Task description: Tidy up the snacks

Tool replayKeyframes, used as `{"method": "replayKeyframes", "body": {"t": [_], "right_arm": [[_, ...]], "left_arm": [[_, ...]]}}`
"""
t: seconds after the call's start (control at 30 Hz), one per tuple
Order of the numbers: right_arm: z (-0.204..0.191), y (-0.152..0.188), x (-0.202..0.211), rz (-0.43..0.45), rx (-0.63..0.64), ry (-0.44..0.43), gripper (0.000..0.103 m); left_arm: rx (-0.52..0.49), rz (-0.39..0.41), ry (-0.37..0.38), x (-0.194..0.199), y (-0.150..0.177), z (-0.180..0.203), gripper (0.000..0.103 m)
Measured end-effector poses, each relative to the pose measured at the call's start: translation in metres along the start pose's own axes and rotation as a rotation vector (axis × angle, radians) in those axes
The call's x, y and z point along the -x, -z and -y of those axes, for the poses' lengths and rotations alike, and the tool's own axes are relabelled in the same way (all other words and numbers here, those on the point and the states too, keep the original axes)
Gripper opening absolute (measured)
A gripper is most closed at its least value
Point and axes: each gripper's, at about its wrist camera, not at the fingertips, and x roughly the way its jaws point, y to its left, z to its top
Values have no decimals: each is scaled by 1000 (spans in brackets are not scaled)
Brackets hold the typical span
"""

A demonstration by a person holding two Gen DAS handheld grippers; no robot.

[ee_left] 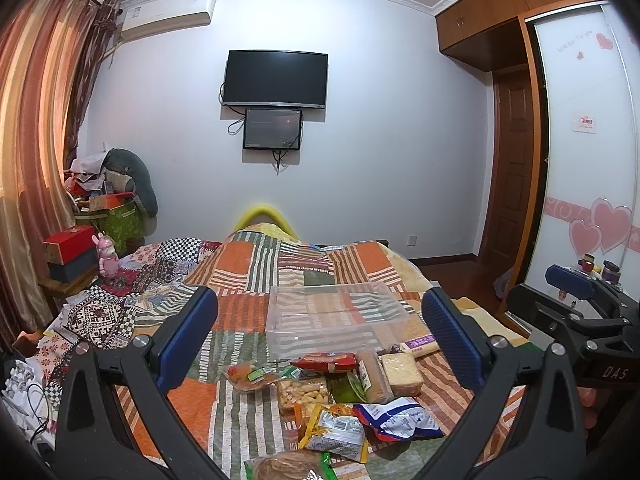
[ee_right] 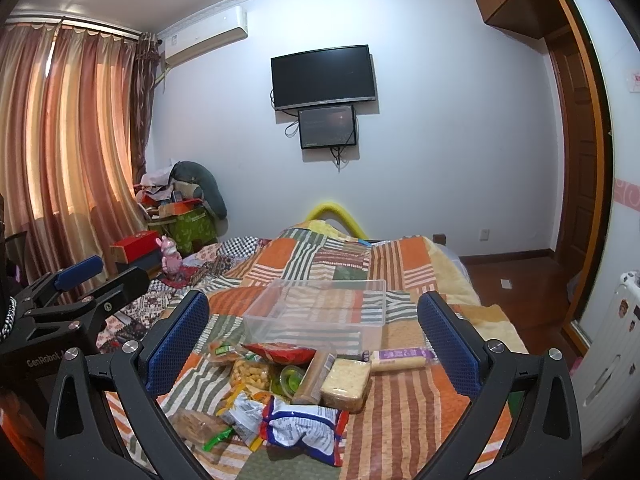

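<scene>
A pile of snack packets lies on the patchwork bed: a red packet (ee_left: 330, 361) (ee_right: 280, 352), a pale cracker block (ee_left: 402, 374) (ee_right: 346, 380), a blue-and-white bag (ee_left: 400, 420) (ee_right: 304, 428), a purple-labelled roll (ee_left: 420, 345) (ee_right: 400, 358) and others. An empty clear plastic bin (ee_left: 336, 320) (ee_right: 320, 312) stands just behind the pile. My left gripper (ee_left: 320, 344) is open and empty above the snacks. My right gripper (ee_right: 314, 342) is open and empty above the snacks too; it also shows at the right of the left wrist view (ee_left: 576, 292).
The bed's quilt (ee_left: 256, 268) runs to a yellow footboard (ee_left: 266, 216). A pink toy (ee_left: 108, 258) and red box (ee_left: 68, 242) sit at the left. A wardrobe (ee_left: 580, 160) and wood floor (ee_right: 516, 280) lie to the right. A white radiator (ee_right: 612, 360) stands at far right.
</scene>
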Motion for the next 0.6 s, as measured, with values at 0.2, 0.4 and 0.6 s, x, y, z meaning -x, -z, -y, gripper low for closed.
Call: {"method": "replayKeyframes", "body": {"t": [0.2, 0.4, 0.6], "right_arm": [[3, 5, -8, -52, -11, -26, 93], [9, 21, -19, -141, -5, -38, 87], [16, 39, -30, -236, 2, -34, 87]], "left_arm": [[-14, -41, -9, -6, 7, -5, 87], [-37, -136, -25, -23, 21, -21, 80], [-56, -295, -33, -50, 51, -42, 74]]}}
